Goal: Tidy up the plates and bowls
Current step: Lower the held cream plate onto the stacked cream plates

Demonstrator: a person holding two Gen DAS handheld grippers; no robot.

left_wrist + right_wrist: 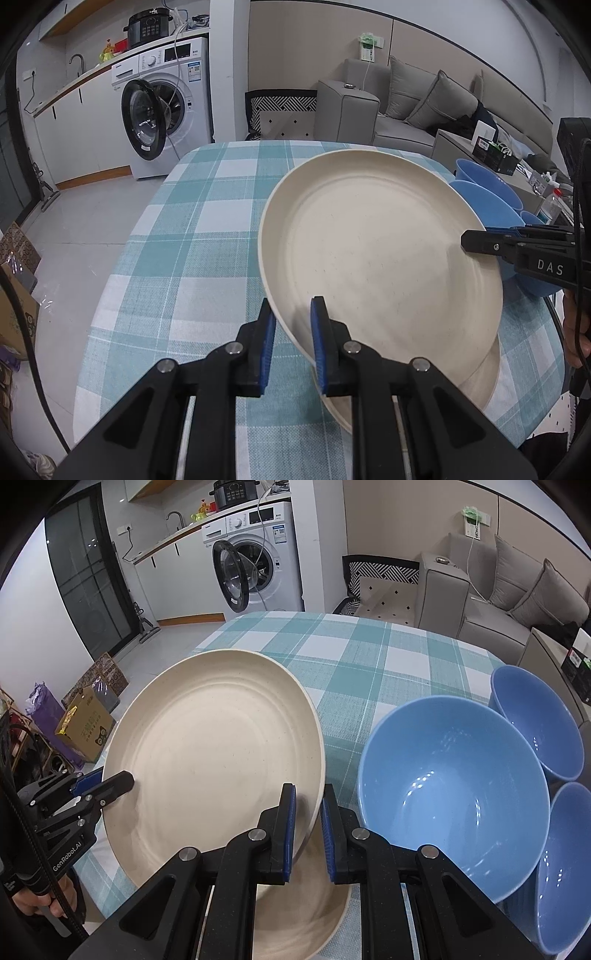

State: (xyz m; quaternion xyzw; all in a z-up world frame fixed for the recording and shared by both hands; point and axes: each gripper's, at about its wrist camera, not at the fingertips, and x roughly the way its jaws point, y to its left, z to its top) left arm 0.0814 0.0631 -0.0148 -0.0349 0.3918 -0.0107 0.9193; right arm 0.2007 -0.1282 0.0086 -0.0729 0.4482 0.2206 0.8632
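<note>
Cream plate, speckled, ribbed inside: held tilted above the bench, gripped at two opposite edges. Left hand-held gripper was clamped on the plate's near-left rim, one blue pad under the rim and one on the inner face, jaws narrow. Right hand-held gripper was clamped likewise on the plate's right rim, jaws narrow, rim between the blue pads. In the left wrist view the right hand-held gripper's black finger reached in from the right onto the plate's inner face; in the right wrist view the left one reached in from the left.

Second cream plate: lay flat on the bench directly beneath the raised plate, partly hidden by it, showing at its near edge.

Blue bowls, three: large bowl stood just right of the right hand-held gripper, near the plate's right edge; a second bowl stood farther right and beyond it; a third bowl stood at the near right, touching or almost touching the large one.

Bench cover: teal-and-white checked cloth.

Background: white washing machine, door open, far left; grey sofa, far right.
</note>
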